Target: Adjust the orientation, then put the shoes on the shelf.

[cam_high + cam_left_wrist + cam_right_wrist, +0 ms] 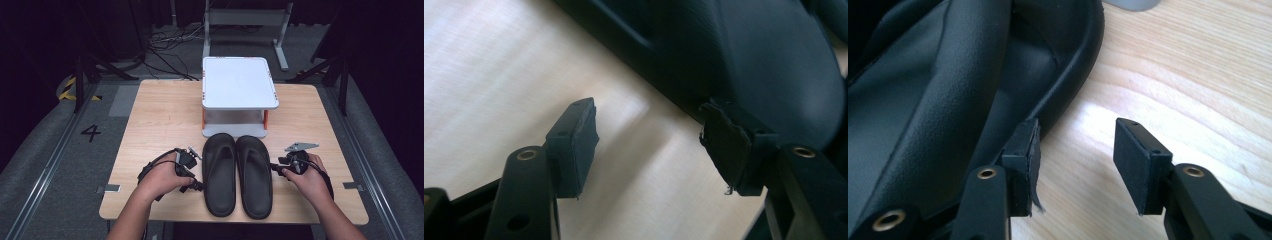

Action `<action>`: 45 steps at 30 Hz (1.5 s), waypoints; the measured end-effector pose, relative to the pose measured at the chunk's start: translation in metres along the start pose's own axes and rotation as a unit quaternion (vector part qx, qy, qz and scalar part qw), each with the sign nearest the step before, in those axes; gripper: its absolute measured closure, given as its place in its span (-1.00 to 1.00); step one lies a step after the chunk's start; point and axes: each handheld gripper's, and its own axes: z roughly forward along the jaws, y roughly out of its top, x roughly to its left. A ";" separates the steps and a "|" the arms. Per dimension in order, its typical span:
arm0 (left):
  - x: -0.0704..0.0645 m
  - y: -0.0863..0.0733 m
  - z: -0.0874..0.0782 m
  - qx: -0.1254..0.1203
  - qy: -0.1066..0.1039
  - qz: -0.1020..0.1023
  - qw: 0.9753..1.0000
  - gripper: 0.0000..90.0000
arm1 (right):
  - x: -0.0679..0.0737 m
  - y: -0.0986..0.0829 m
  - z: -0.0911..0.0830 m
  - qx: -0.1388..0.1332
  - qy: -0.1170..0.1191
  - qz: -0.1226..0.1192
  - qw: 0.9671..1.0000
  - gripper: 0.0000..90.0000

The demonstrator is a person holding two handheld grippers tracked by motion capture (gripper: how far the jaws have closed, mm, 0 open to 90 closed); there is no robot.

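Two black sandals lie side by side at the near middle of the bench (150,115), the left sandal (219,172) and the right sandal (255,175) touching along their inner edges. Their long axes run from the person toward the far edge, with the thong straps in the far half.

Fingers (574,145) of the left gripper (196,185) stand wide apart with bare wood between them, one pad just beside the left sandal's outer edge. Fingers (1135,165) of the right gripper (274,167) are likewise spread wide, one pad touching or nearly touching the right sandal's rim, gripping nothing.

Each gripper points inward at its sandal. The left hand (162,177) and right hand (307,175) wrap the handles, forearms entering from the near edge.

Beyond the sandals stands a white two-tier stand (239,82).
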 end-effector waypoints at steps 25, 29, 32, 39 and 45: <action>0.000 0.009 -0.007 -0.024 -0.014 0.038 0.999 -0.21 | 0.040 -0.002 -0.020 0.142 0.065 -0.027 0.987 0.33; -0.006 0.013 -0.010 -0.026 -0.019 0.048 0.998 -0.23 | 0.029 -0.005 -0.022 0.113 0.076 0.009 0.991 0.07; -0.004 0.013 -0.015 -0.044 -0.002 0.042 0.998 -0.27 | 0.026 -0.003 -0.028 0.088 0.064 0.006 0.994 0.02; 0.003 0.012 -0.029 -0.089 0.043 0.041 0.994 -0.35 | 0.025 0.010 -0.055 -0.002 0.048 -0.015 0.999 -0.12; 0.002 0.011 -0.040 -0.136 0.050 0.030 0.989 -0.37 | 0.037 0.018 -0.065 -0.045 0.068 0.000 0.997 -0.15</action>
